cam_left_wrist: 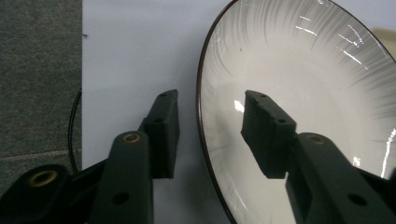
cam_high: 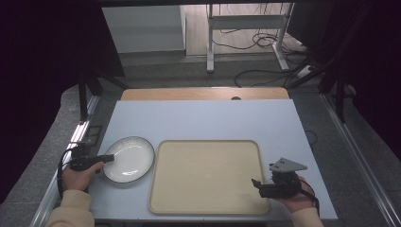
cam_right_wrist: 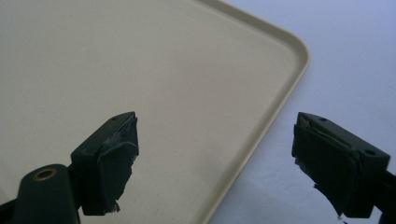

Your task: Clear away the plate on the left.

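Left hand-held gripper, jaws open, straddles the plate rim; right hand-held gripper gapes across the tray edge.

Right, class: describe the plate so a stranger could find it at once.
Start at the pale table and find the big beige tray in its middle. Just left of the tray sits the plate, beside the left gripper: round, white, dark-rimmed, the one glossy thing there.
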The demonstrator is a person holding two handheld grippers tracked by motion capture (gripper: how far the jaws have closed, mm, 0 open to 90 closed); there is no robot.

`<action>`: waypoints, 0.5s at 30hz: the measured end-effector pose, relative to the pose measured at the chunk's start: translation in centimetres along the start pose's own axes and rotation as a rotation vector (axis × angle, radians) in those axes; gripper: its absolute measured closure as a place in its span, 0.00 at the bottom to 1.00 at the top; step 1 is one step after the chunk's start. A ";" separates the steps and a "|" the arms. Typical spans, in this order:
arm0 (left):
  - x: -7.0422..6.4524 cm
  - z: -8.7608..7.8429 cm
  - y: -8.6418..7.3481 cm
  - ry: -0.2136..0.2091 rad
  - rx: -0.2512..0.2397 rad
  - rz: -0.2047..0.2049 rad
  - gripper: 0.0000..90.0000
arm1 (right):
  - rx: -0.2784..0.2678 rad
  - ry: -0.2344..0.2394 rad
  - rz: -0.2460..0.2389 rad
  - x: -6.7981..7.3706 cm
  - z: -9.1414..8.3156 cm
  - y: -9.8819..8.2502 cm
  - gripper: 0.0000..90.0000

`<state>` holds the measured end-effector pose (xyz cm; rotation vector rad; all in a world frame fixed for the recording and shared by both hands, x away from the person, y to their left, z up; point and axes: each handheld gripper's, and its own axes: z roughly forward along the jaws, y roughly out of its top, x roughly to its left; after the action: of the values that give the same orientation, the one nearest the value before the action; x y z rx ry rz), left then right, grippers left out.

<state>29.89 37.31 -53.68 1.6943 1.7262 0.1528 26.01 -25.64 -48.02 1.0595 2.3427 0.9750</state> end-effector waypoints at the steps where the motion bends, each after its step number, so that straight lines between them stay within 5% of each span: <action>1: 0.0 0.0 0.0 0.000 0.000 0.000 0.66 | 0.000 0.000 0.000 0.0 0.0 0.0 0.17; 15: 0.1 0.7 0.2 -0.041 0.024 0.000 0.73 | 0.013 -0.007 0.013 -0.1 0.1 -0.1 0.17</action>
<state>30.46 37.11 -54.16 1.7032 1.7039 0.0974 26.09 -25.76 -48.17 1.0831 2.3424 0.9607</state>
